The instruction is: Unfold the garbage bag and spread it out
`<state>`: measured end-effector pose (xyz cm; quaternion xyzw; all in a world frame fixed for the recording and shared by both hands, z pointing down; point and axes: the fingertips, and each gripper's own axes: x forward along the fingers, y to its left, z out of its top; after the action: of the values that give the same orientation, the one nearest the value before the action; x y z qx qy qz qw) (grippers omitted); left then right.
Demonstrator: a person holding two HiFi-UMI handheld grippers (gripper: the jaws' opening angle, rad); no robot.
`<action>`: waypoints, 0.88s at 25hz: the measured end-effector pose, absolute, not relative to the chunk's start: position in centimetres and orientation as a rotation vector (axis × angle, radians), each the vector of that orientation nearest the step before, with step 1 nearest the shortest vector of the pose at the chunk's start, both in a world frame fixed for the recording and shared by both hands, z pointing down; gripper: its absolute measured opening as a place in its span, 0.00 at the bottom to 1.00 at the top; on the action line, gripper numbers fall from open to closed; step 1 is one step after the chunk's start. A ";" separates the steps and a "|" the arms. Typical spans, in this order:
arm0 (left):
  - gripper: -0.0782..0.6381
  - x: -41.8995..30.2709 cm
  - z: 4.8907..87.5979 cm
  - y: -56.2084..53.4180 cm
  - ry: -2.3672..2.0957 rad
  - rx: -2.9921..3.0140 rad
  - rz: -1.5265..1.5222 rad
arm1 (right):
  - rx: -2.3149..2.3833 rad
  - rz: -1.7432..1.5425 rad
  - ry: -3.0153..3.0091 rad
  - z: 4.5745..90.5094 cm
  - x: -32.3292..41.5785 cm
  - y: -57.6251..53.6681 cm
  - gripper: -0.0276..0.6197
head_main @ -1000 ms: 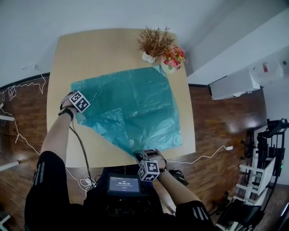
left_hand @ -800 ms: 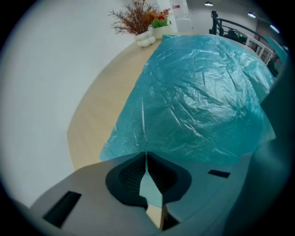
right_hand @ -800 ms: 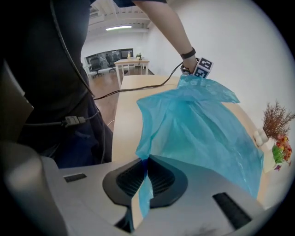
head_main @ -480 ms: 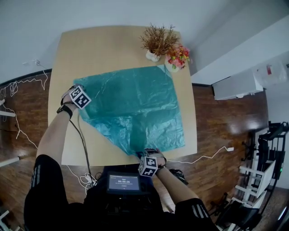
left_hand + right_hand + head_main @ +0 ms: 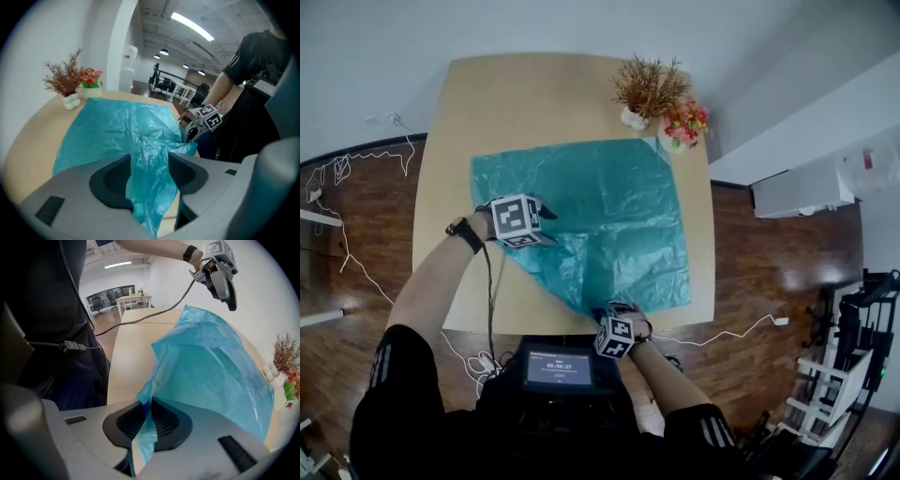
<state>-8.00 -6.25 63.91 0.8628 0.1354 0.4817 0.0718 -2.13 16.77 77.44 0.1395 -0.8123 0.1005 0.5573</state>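
So the left gripper (image 5: 546, 212) just made a big move. A second ago it was out at the left edge of the garbage bag (image 5: 600, 206), clamped shut. Now it's swung in over the bag's near-left part and lifted. Its jaws have just been opening and stand well apart. From its own view (image 5: 150, 173) a crumpled strip of the teal film hangs loose in the gap, with neither pad pressing on it. Looks to me like a let-go, not a grab.

The right gripper (image 5: 614, 307) has hardly budged. It sits at the near edge of the table (image 5: 487, 103), jaws nearly together, pinching the bag's near corner (image 5: 149, 416).

The bag is mostly opened out flat across the table. Its far corner reaches almost to the dried plant (image 5: 649, 89) and the flowers (image 5: 686, 122). Only the bit under the left gripper is tented up and wrinkly.

My guess is the unfolding's basically done. Once that film drops, what's left is smoothing the near-left part.
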 end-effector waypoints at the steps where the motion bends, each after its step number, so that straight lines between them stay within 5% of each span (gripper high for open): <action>1: 0.47 -7.5 64.6 -5.6 0.423 2.571 1.481 | 0.328 0.236 -1.916 77.5 -2.2 16.8 0.13; 9: 0.46 -7.6 69.8 -5.1 0.220 2.367 1.668 | 0.371 0.251 -1.942 77.8 -1.9 16.6 0.13; 15: 0.13 -7.6 70.1 -4.4 0.081 2.370 1.624 | 0.379 0.252 -1.956 77.7 -1.9 16.6 0.11; 22: 0.11 -8.3 66.6 -0.9 -0.002 2.543 1.604 | 0.373 0.198 -1.944 78.1 -1.9 16.8 0.11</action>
<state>-8.33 -0.90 66.59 0.8438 -0.0007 0.5323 0.0674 -1.93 16.82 78.08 0.1574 -0.8194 0.0835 0.5448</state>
